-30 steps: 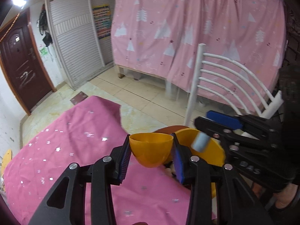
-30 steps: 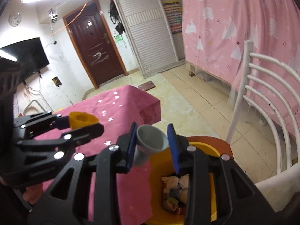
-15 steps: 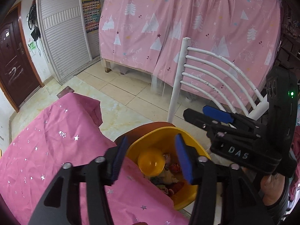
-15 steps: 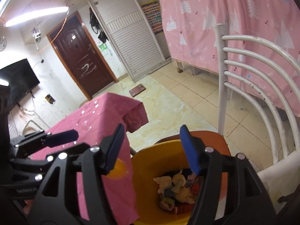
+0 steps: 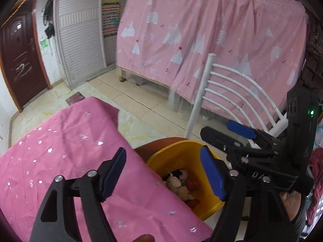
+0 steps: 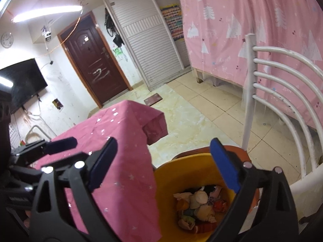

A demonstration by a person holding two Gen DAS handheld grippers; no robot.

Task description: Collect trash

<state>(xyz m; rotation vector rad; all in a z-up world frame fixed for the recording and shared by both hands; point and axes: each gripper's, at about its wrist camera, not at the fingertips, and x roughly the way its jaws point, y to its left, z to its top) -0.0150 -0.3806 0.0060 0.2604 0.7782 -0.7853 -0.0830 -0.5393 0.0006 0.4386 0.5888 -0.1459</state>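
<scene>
Both grippers hang over the yellow bin [image 6: 203, 165], which stands on a brown-seated chair [image 5: 159, 144] pressed against the edge of the counter [image 5: 66, 159] with its pink starred cloth. The left gripper [image 5: 164, 171] has just been opening and its jaws now stand wide with nothing between them; the right gripper [image 6: 167, 163] has likewise just been opening to nearly its full spread, also empty. The collected trash [image 6: 198, 207], a heap of crumpled scraps and small coloured pieces, lies at the bottom of the bin, below both grippers. From here the main risk, as I judge it, is the bin itself: it sits on the chair seat rather than the floor, so a finger catching its rim as either gripper pulls away could tip or slide it off and spill everything. The two grippers are also close together above the bin, the right one just beyond the left in the left wrist view, so withdrawing both at once could knock them together. The cloth hangs down beside the bin; a jaw snagging it on the way back to the counter could drag it. The part of the counter in view shows no trash, so whether more remains I cannot tell.
</scene>
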